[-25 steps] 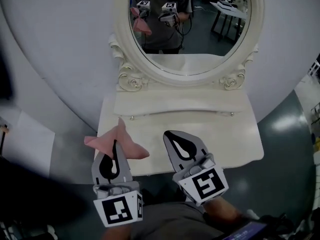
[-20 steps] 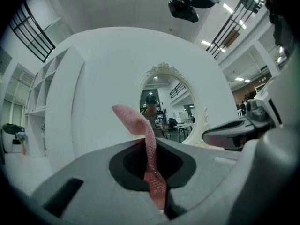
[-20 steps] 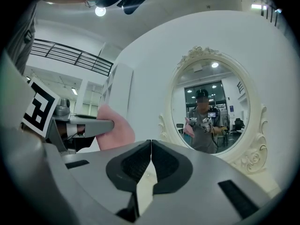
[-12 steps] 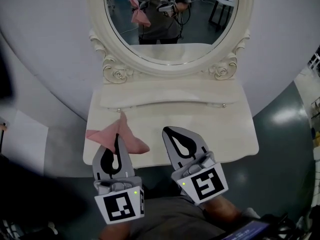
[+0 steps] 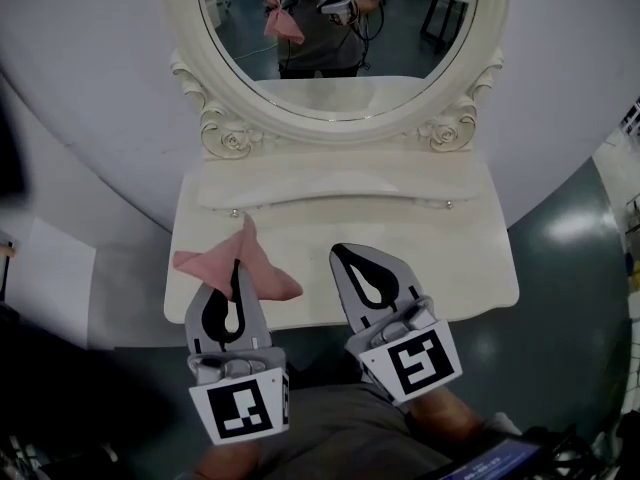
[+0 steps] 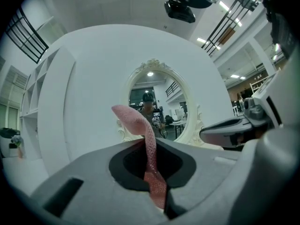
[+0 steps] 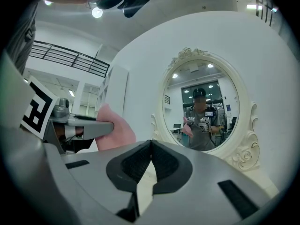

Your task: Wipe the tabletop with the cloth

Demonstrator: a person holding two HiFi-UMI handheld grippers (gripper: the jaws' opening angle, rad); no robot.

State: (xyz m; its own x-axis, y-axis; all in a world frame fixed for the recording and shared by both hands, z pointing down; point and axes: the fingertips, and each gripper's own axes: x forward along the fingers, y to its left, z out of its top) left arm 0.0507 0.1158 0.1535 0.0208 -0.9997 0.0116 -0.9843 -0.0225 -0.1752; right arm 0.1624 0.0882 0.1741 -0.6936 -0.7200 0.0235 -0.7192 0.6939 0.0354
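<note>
A pink cloth [image 5: 240, 266] hangs out of my left gripper [image 5: 237, 265], which is shut on it over the front left of the cream dressing tabletop [image 5: 440, 258]. In the left gripper view the cloth [image 6: 149, 158] runs up between the closed jaws and curls over at its free end. My right gripper [image 5: 341, 253] is shut with nothing in it, beside the left one near the table's front edge. In the right gripper view its tips [image 7: 150, 142] meet, and the cloth [image 7: 115, 132] shows at the left.
An oval mirror [image 5: 335, 28] in an ornate cream frame stands at the back of the table and reflects the person with both grippers. A raised ledge [image 5: 340, 188] runs below it. A white curved wall lies behind; grey floor lies to the right.
The view has shifted so the table and mirror sit lower and more to the left in the frame. Both grippers hold the same pose, the cloth still in the left one.
</note>
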